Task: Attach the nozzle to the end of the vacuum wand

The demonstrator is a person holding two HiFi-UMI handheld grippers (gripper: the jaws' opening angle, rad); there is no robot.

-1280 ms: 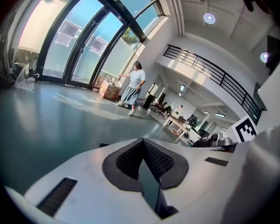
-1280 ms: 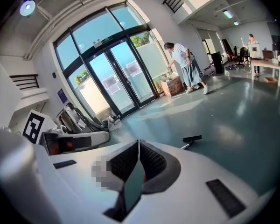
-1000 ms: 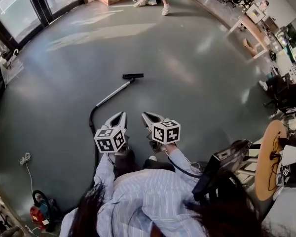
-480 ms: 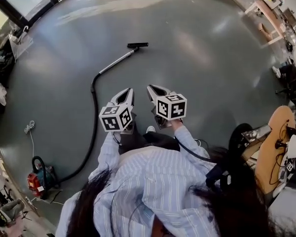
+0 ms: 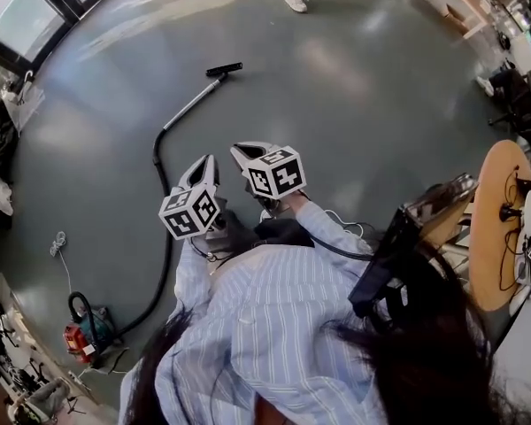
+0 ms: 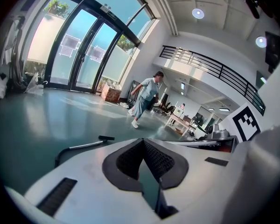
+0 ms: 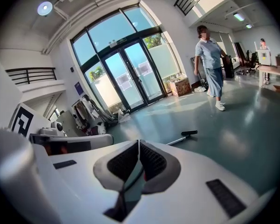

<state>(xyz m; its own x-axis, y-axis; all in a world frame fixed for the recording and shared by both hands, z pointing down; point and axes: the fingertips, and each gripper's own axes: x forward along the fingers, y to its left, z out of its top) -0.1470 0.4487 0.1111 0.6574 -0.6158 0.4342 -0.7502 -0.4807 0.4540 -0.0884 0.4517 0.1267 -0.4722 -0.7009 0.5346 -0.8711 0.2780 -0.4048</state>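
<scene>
The silver vacuum wand [image 5: 188, 106] lies on the grey floor, and the black nozzle [image 5: 224, 68] sits at its far end. At this distance I cannot tell whether the two are joined. Both also show small and far off in the left gripper view, wand [image 6: 81, 146] and nozzle [image 6: 106, 137], and in the right gripper view, nozzle [image 7: 189, 133]. My left gripper [image 5: 208, 160] and right gripper [image 5: 237, 150] are held side by side in the air, well short of the wand. Both are shut and empty, left gripper [image 6: 143, 141] and right gripper [image 7: 139, 143].
A black hose [image 5: 163, 237] runs from the wand past my left side to a red and teal vacuum body [image 5: 80, 335]. A person [image 7: 210, 64] walks beyond the nozzle. A round wooden table [image 5: 491, 228] and a chair stand at the right, with glass doors [image 6: 79, 55] far off.
Both grippers have travelled across the floor toward the wand, still shut. The hose now lies just left of the left gripper. The person in the background has walked on.
</scene>
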